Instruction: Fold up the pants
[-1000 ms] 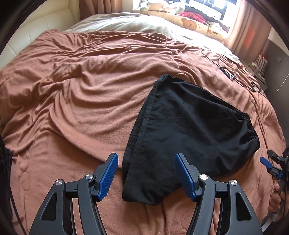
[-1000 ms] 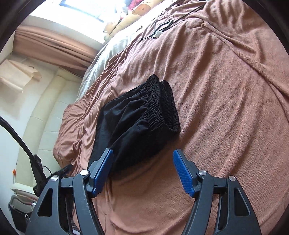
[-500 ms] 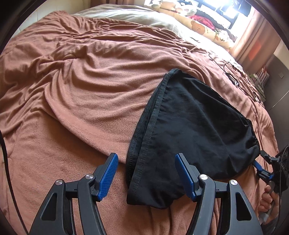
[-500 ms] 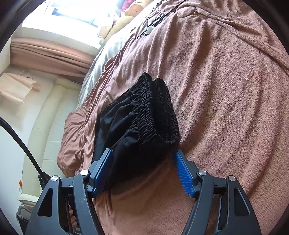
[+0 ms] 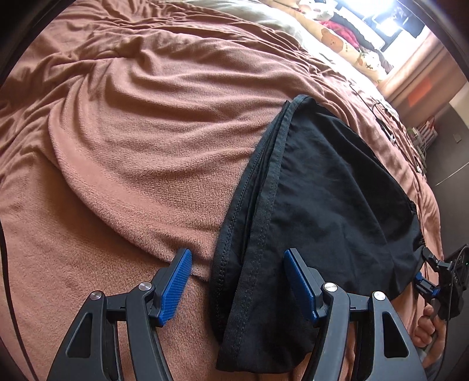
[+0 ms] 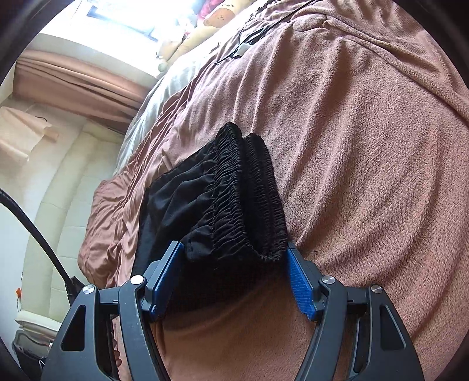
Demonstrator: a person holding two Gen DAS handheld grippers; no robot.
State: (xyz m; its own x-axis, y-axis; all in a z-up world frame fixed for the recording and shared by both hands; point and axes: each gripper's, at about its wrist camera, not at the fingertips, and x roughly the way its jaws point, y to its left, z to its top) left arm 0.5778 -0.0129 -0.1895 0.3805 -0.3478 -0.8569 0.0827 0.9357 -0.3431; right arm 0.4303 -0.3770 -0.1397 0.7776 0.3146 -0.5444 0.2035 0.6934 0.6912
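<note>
The left gripper (image 5: pixel 237 288) stands open, its blue ribbed pads apart, straddling the hemmed leg end of a pair of black fabric pants (image 5: pixel 322 205) without pressing on it; the right-hand pad sits over the cloth, the left-hand pad over the blanket. The right gripper (image 6: pixel 236 281) is also open, its pads on either side of the gathered elastic waistband (image 6: pixel 243 193) at the pants' other end; whether the pads touch the cloth cannot be told. In the left wrist view the right gripper shows only partly at the far right edge, with fingers of the person's hand (image 5: pixel 426 329) below it.

The pants lie folded lengthwise on a wrinkled rust-brown fleece blanket (image 5: pixel 140 140) covering a bed. Beyond are a pale pillow (image 5: pixel 263 17), a bear-print cushion (image 5: pixel 346 44), thin black cables (image 5: pixel 390 132), brown curtains (image 6: pixel 73 82) and a bright, washed-out window.
</note>
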